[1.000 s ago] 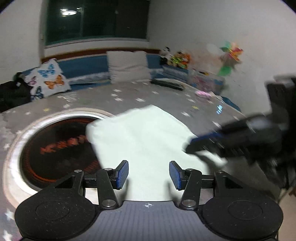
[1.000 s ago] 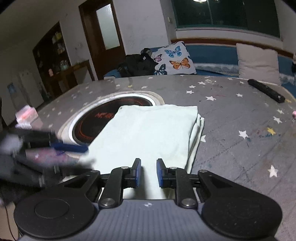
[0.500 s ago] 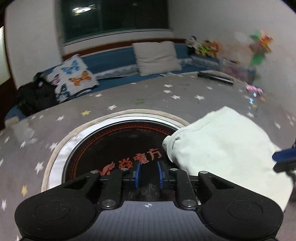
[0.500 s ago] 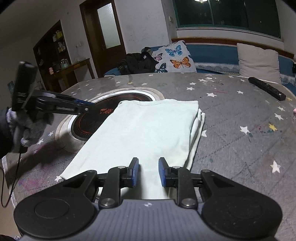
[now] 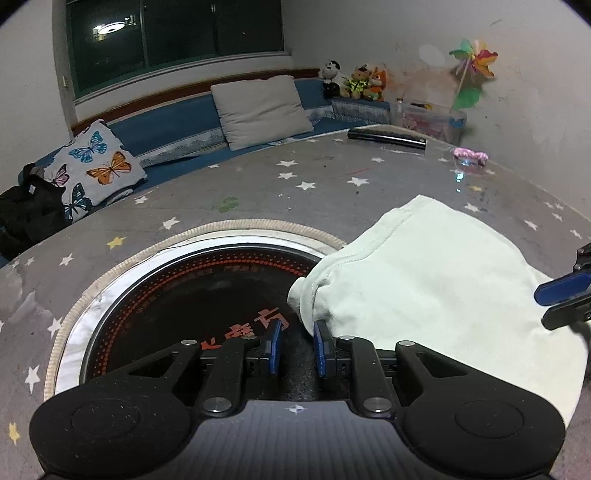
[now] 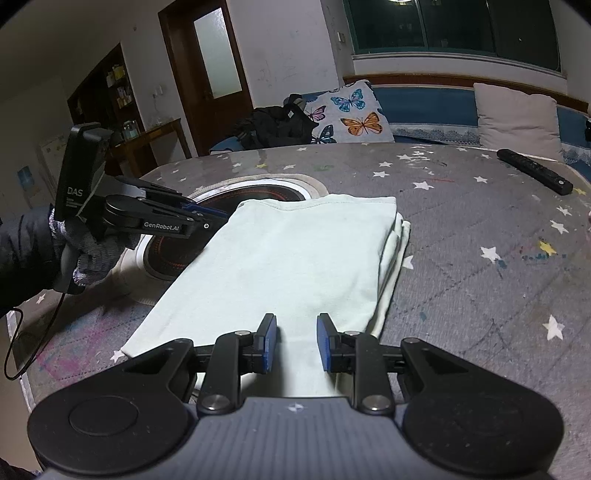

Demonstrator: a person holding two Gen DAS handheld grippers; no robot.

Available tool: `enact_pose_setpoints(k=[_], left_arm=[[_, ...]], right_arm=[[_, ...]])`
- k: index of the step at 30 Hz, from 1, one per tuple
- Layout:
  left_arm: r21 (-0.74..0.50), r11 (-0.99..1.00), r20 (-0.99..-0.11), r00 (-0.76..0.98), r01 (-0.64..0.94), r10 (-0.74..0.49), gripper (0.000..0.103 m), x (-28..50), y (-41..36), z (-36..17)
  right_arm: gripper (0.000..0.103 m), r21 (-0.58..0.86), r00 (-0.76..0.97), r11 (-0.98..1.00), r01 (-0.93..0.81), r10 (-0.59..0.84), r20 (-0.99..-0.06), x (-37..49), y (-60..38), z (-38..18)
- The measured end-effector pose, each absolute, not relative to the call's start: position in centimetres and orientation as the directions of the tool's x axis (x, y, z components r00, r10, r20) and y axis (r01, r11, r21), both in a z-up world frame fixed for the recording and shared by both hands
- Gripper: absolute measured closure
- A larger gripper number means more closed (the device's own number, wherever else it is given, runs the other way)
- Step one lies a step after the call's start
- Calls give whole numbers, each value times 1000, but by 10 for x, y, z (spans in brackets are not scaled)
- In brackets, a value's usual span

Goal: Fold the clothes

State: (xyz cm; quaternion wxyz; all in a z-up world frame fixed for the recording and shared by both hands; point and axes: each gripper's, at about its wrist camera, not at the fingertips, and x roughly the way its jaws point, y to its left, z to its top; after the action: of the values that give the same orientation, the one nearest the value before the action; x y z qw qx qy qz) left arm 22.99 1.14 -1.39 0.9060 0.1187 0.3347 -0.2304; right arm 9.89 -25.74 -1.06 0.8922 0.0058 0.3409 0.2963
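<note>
Left gripper (image 5: 295,345) has reopened slightly beside the folded pale-green garment (image 6: 295,258).

Home living room, night. Round worktop (image 6: 461,236) with grey star-print cover and built-in hotpot burner (image 5: 192,295) at centre. Blue window bench (image 5: 173,122) with butterfly cushion (image 5: 96,166) and plain grey pillow (image 5: 262,105). Plush toys (image 5: 352,83), paper pinwheel (image 5: 474,64), remote control (image 5: 386,137). Wooden door (image 6: 207,77), dark shelving (image 6: 110,96) with bottles. Dark window (image 5: 177,29) reflecting ceiling lamp.
</note>
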Motion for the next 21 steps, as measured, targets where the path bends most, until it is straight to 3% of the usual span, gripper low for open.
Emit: enact_pose_setpoints(k=[8, 21], left_arm=[[89, 833, -660, 658, 547, -361, 102, 232, 9, -16], [420, 752, -550, 802, 507, -234, 103, 240, 3, -12]], right_arm=[[80, 213, 593, 825, -524, 533, -603, 98, -258, -9], [80, 207, 592, 823, -529, 532, -605, 94, -257, -9]])
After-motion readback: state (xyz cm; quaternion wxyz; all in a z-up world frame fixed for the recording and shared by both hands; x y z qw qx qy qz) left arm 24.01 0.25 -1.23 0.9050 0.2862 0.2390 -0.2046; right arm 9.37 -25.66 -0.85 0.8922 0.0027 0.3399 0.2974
